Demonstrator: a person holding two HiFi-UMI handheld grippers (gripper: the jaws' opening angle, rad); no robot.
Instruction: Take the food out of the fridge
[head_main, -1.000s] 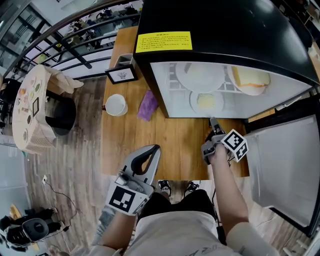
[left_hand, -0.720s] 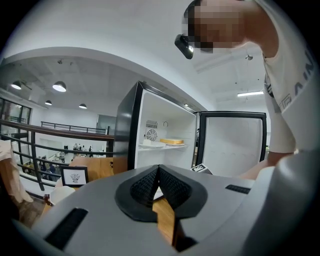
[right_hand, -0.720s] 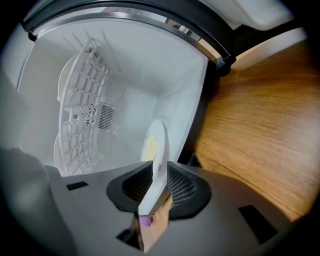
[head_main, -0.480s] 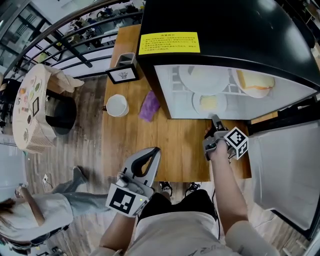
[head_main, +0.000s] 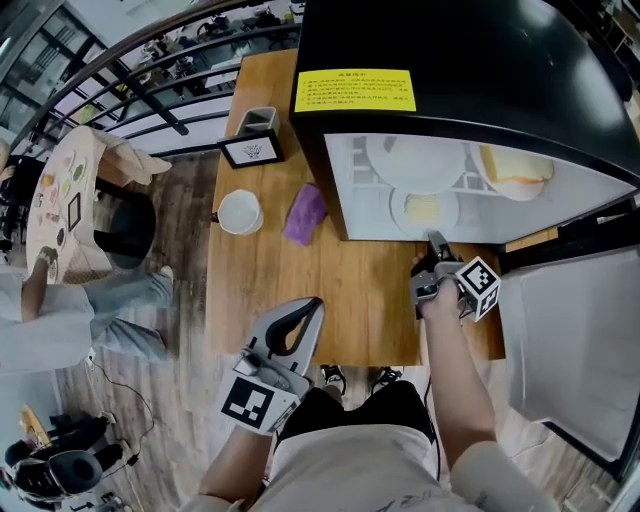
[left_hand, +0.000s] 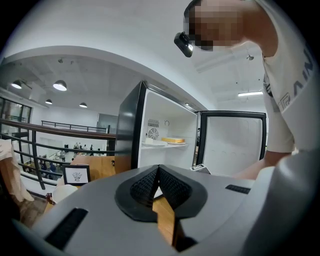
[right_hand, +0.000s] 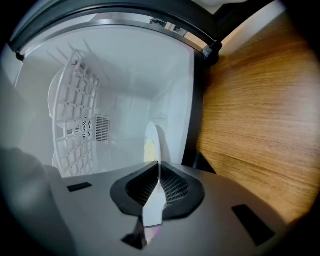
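The black fridge (head_main: 450, 50) stands open on the wooden table (head_main: 270, 290). On its lower level lies a small white plate (head_main: 424, 208) with yellow food. The upper wire shelf holds a large white plate (head_main: 415, 160) and a plate with a yellow cake slice (head_main: 515, 168). My right gripper (head_main: 436, 243) reaches into the fridge mouth. Its jaws are closing, and in the right gripper view the small plate's (right_hand: 151, 142) near rim sits edge-on between the right gripper's (right_hand: 158, 170) pads. My left gripper (head_main: 290, 330) hangs shut and empty at the table's near edge; in the left gripper view the left gripper (left_hand: 158, 169) has its pads meeting.
A white cup (head_main: 240, 212), a purple cloth (head_main: 305, 214), a framed sign (head_main: 251, 150) and a black holder (head_main: 260, 120) lie left of the fridge. The fridge door (head_main: 570, 330) swings open at right. A person (head_main: 60, 310) stands on the floor at left.
My right gripper has rolled and drawn its jaws together on the small plate's rim. The left gripper has stayed put. A person has walked along the floor at left.
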